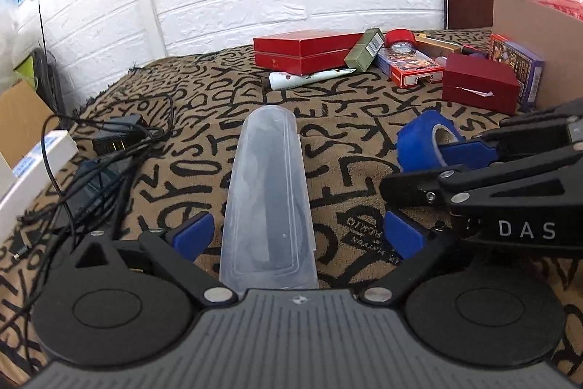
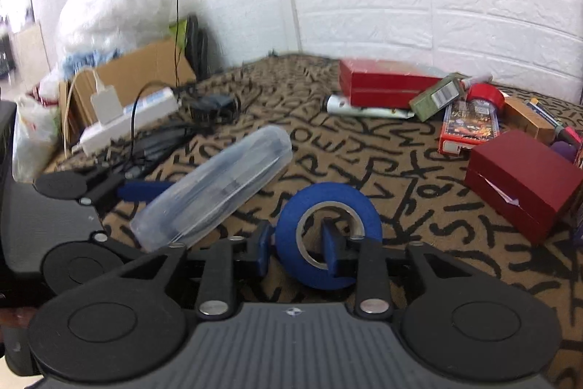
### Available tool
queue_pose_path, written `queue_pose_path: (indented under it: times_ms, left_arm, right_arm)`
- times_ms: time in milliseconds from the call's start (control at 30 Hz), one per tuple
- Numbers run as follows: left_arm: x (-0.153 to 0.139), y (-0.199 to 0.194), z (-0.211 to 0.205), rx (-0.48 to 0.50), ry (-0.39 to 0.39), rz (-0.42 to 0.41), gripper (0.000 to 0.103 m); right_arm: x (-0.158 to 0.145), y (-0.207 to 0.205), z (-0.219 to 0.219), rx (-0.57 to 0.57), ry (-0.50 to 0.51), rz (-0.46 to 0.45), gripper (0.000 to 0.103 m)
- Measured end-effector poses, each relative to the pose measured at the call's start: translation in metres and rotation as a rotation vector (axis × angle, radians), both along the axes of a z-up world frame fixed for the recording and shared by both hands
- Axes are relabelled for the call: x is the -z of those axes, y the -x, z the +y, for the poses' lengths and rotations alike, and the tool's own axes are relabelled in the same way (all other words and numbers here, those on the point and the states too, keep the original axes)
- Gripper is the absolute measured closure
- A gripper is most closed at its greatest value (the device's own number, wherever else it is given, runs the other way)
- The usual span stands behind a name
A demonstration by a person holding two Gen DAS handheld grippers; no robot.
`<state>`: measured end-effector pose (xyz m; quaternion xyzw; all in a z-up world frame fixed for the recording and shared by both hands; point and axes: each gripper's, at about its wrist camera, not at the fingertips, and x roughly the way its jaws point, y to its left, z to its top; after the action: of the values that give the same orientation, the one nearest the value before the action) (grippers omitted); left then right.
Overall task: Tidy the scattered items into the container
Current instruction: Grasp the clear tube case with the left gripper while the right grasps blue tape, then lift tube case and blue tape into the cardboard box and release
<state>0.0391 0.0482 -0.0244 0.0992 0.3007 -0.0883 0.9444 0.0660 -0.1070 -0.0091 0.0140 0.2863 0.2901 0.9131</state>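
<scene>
Right wrist view: the right gripper (image 2: 297, 252) has its fingers around one wall of the blue tape roll (image 2: 328, 234), one finger outside and one in the hole; I cannot tell whether they press it. The roll stands on the patterned surface (image 2: 400, 177), just right of the clear plastic case (image 2: 215, 186). The left gripper (image 1: 297, 234) is wide open, the case lying loose between its fingers. To do this well, close firmly on the roll, lift straight up, then carry it right of the case toward the cardboard box (image 1: 528, 35), probably the container.
</scene>
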Motion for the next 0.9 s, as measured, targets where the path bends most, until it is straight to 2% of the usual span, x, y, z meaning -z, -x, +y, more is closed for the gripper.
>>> queue_pose_path:
  times_ms: [33, 100, 133, 167, 200, 367, 700, 900]
  left_arm:
    - [0.001, -0.001, 0.000, 0.002, 0.010, 0.001, 0.003]
    - [-0.001, 0.002, 0.001, 0.007, 0.037, 0.004, 0.014]
    - [-0.003, 0.005, 0.000, 0.006, 0.039, -0.002, 0.028]
    - [-0.005, 0.008, -0.001, 0.011, 0.030, -0.016, 0.054]
    - [-0.007, 0.009, -0.004, 0.026, 0.021, -0.022, 0.058]
    - [-0.015, 0.017, -0.004, 0.049, 0.044, -0.055, 0.059]
    - [-0.052, 0.036, -0.010, 0.071, 0.057, -0.227, 0.059]
    - [-0.075, 0.044, -0.018, 0.090, 0.064, -0.310, 0.059]
  right_arm:
    - [0.000, -0.001, 0.000, 0.004, -0.008, 0.006, 0.065]
    - [-0.001, -0.003, -0.002, 0.019, -0.018, 0.016, 0.064]
    - [-0.002, -0.003, -0.002, 0.026, -0.024, 0.013, 0.067]
    - [-0.002, -0.003, -0.002, 0.028, -0.027, 0.011, 0.074]
    - [-0.003, -0.002, -0.002, 0.027, -0.025, 0.003, 0.085]
    - [-0.012, 0.009, -0.001, 0.012, -0.037, -0.068, 0.087]
    - [-0.050, 0.020, -0.019, 0.030, -0.134, -0.134, 0.087]
    - [-0.076, 0.030, -0.033, 0.062, -0.146, -0.203, 0.087]
